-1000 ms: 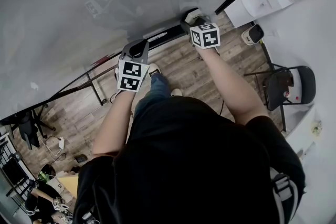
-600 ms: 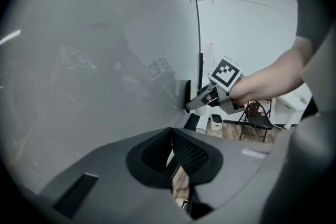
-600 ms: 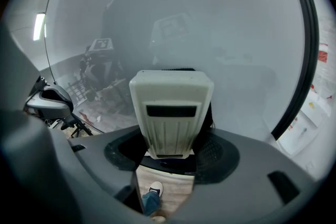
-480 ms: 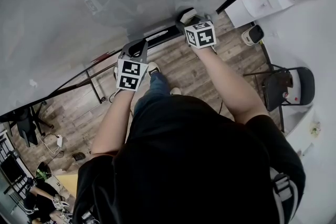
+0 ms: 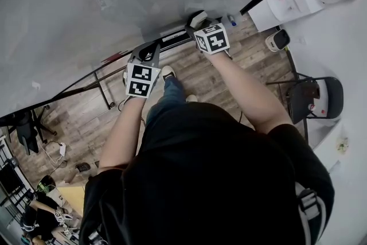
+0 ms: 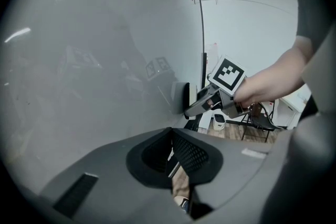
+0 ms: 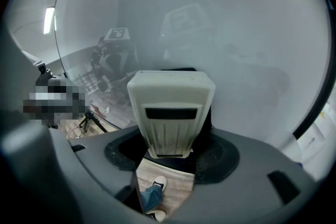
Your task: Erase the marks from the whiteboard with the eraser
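Apparently far along, or perhaps done: cannot find any clear mark on the grey whiteboard (image 5: 86,14) in the part shown, only reflections; cannot judge the rest outside the views. At left, holding the left hand-held gripper (image 6: 170,157) just before the board's lower part, closed together with nothing inside; touching the board or not, cannot tell. Further right, gripping the eraser (image 7: 170,113) by its pale plastic back in the right hand-held gripper (image 5: 199,26), shut against its two sides. Seems to press the dark felt side flat on the whiteboard, near the lower edge and not far from the right frame. Probably only checking and last passes left.
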A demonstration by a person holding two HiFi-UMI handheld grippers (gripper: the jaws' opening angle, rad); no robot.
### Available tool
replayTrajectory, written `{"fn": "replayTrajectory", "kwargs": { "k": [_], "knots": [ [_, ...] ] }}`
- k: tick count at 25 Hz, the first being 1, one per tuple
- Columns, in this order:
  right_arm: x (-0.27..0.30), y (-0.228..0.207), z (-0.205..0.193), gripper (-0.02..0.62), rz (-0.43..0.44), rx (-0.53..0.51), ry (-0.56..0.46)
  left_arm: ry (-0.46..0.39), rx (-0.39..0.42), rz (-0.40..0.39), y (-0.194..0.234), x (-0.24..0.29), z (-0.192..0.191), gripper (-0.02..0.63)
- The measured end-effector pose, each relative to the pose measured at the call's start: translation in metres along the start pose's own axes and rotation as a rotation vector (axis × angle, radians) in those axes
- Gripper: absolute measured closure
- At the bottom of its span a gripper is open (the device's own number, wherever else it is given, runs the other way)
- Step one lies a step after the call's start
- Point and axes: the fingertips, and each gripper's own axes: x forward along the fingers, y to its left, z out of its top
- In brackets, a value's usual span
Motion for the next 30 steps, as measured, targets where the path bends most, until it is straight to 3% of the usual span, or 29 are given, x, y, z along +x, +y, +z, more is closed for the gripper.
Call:
{"fn": "replayTrajectory", "kwargs": {
  "k": [17, 24, 30],
  "knots": [
    [0.009, 0.027, -0.001, 0.345, 0.052, -0.018, 0.017, 0.004, -0.017, 0.026, 0.006, -0.012, -0.008, 0.594],
    [0.005, 0.017, 0.000, 0.346, 0.044, -0.012, 0.026, 0.000, -0.010, 0.024, 0.009, -0.014, -0.006, 0.594],
    [-0.004, -0.021, -0.002, 0.345, -0.014, 0.034, 0.018, 0.006, -0.009, 0.013, 0.008, -0.010, -0.007, 0.594]
  ]
}}
